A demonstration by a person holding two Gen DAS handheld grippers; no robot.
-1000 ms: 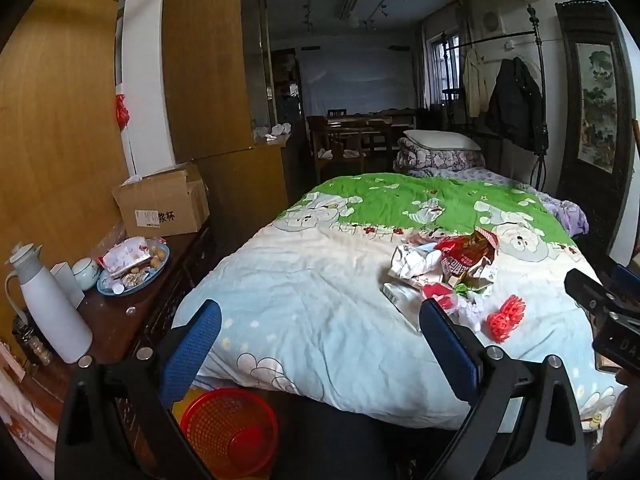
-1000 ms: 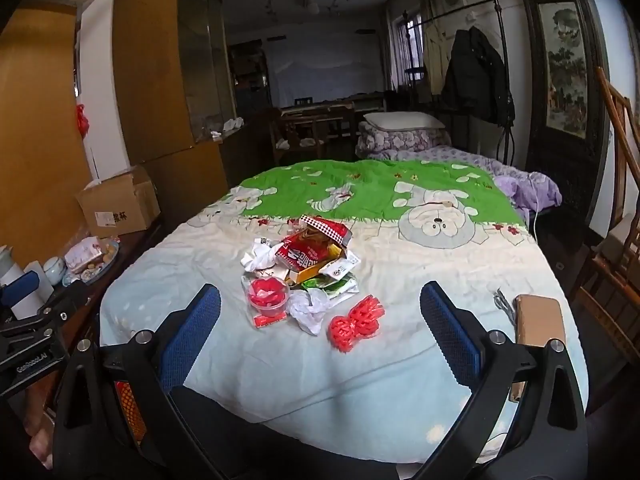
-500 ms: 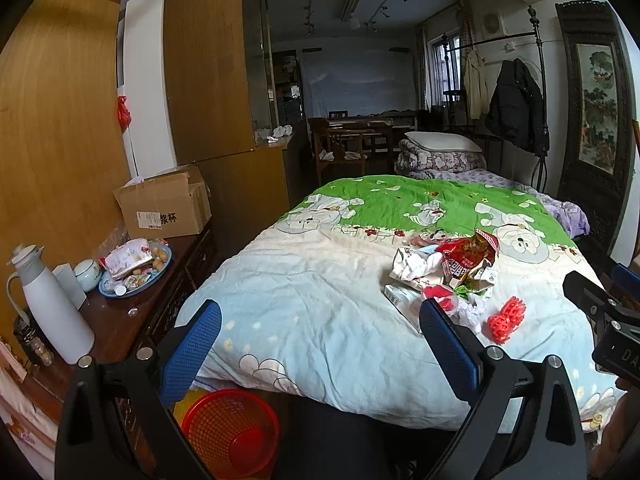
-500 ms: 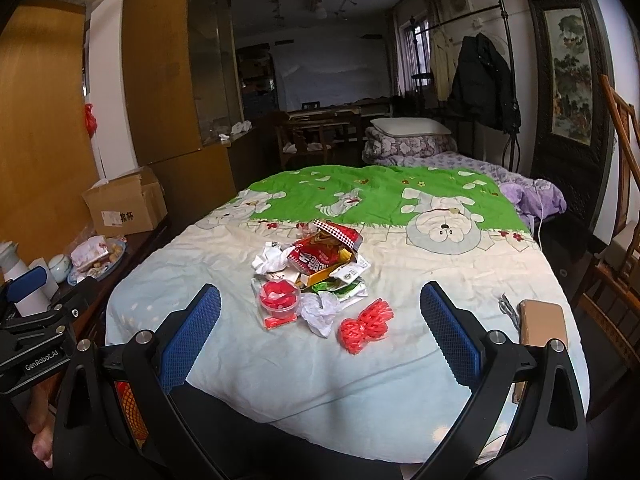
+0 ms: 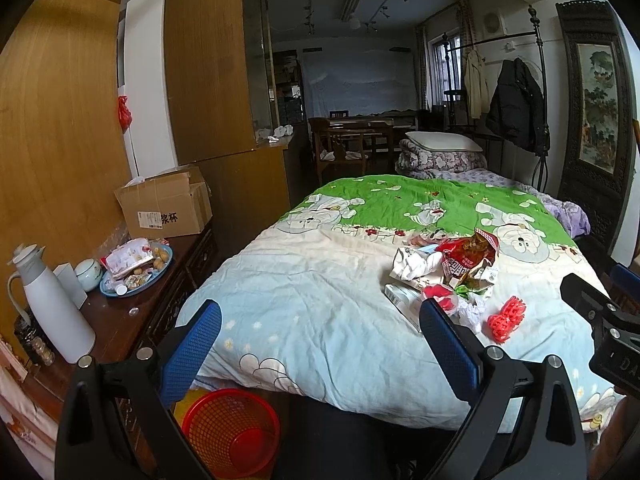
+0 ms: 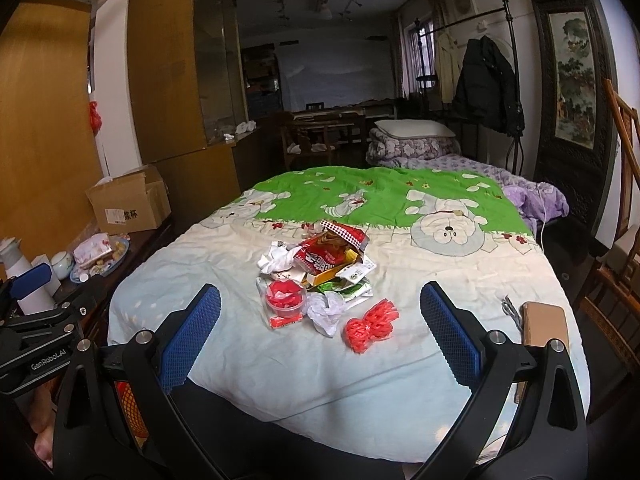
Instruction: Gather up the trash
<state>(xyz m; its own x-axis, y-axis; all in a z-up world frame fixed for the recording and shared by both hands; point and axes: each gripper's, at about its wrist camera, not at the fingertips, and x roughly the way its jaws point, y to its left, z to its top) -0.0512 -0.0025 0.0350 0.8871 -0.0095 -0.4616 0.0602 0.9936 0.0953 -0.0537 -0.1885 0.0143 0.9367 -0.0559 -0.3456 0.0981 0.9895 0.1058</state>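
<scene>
A pile of trash lies on the bed (image 6: 440, 272): a red snack bag (image 6: 326, 254), a clear cup with red scraps (image 6: 285, 300), crumpled white tissue (image 6: 326, 312), and a red plastic mesh piece (image 6: 371, 325). The snack bag (image 5: 466, 258) and mesh piece (image 5: 506, 319) also show in the left wrist view. A red mesh waste basket (image 5: 230, 428) stands on the floor at the bed's foot. My left gripper (image 5: 320, 340) is open and empty, above the basket. My right gripper (image 6: 320, 330) is open and empty, short of the pile.
A dark wooden side table (image 5: 116, 320) at the left holds a white thermos (image 5: 52, 304), a snack plate (image 5: 136, 268) and a cardboard box (image 5: 166, 204). A brown flat box (image 6: 544, 324) and scissors (image 6: 510, 308) lie on the bed's right edge.
Both grippers have moved slightly forward toward the bed; the trash pile appears a little nearer. Nothing was picked up.
</scene>
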